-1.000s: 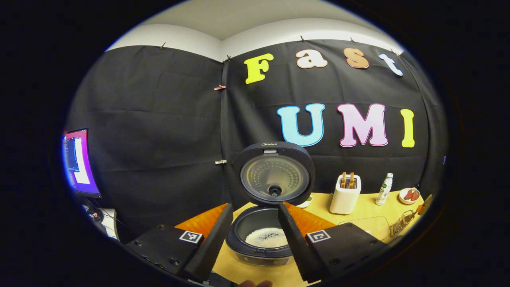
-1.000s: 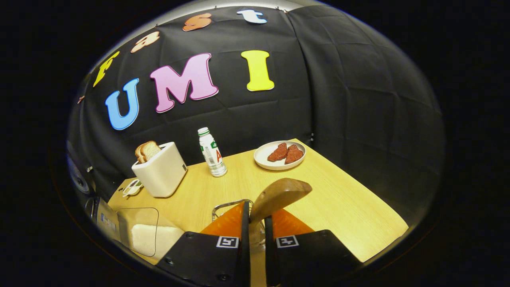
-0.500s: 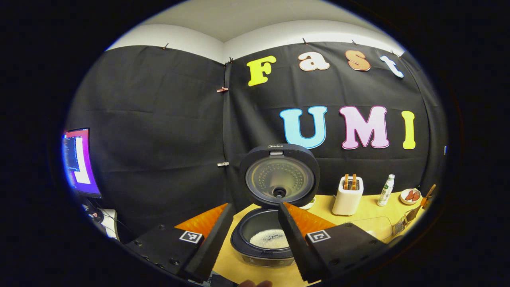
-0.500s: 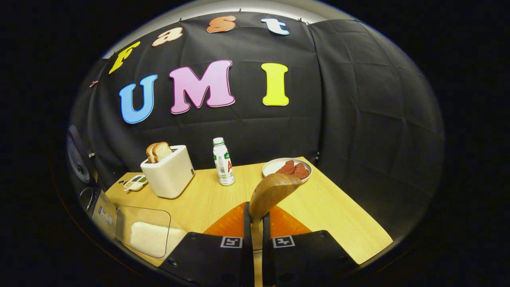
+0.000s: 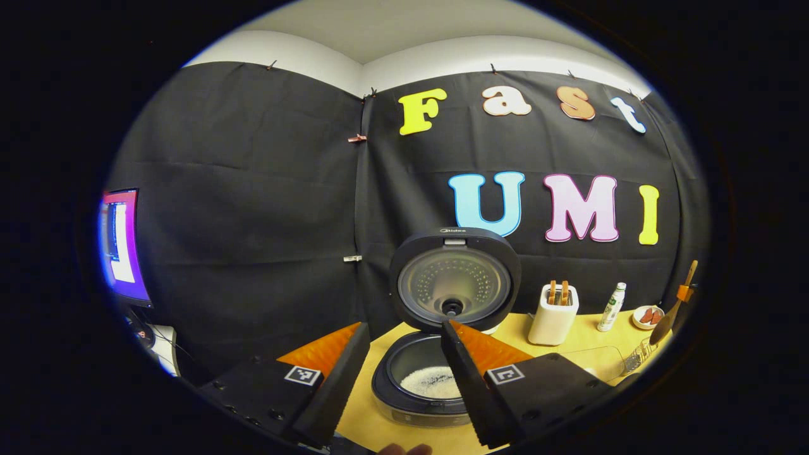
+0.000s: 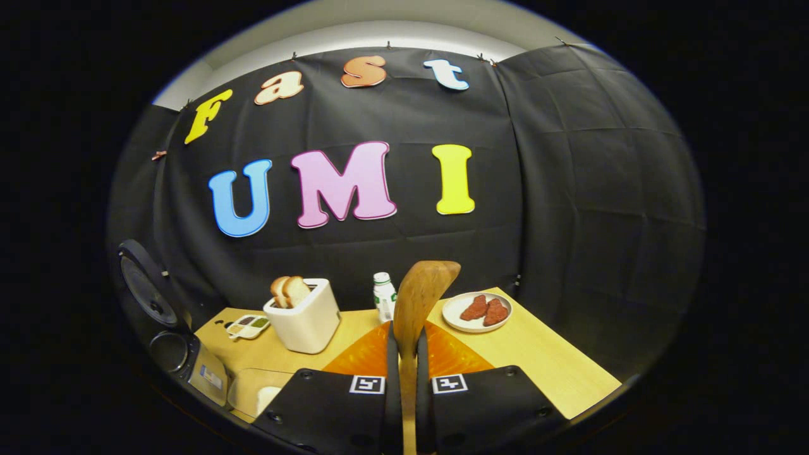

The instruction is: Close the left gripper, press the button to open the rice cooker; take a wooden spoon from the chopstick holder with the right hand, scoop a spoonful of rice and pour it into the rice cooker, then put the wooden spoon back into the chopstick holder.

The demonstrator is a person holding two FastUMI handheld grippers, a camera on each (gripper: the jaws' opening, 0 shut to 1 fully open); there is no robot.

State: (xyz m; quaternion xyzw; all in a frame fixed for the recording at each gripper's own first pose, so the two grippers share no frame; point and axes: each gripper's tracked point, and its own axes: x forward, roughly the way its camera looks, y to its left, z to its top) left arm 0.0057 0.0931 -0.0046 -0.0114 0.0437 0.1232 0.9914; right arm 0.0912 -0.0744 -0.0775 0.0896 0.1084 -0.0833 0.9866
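Right fingers (image 6: 404, 404) grasp the wooden spoon (image 6: 422, 297) upright between them; left fingers (image 5: 404, 392) gape before the rice cooker (image 5: 430, 379).

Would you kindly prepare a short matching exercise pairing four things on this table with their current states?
Things:
1. rice cooker
2. wooden spoon
3. toaster
4. plate

States:
A. held between shut jaws
B. lid up, rice inside
C. carries two reddish pieces
D. two bread slices sticking out

Pairs: 1-B, 2-A, 3-D, 4-C
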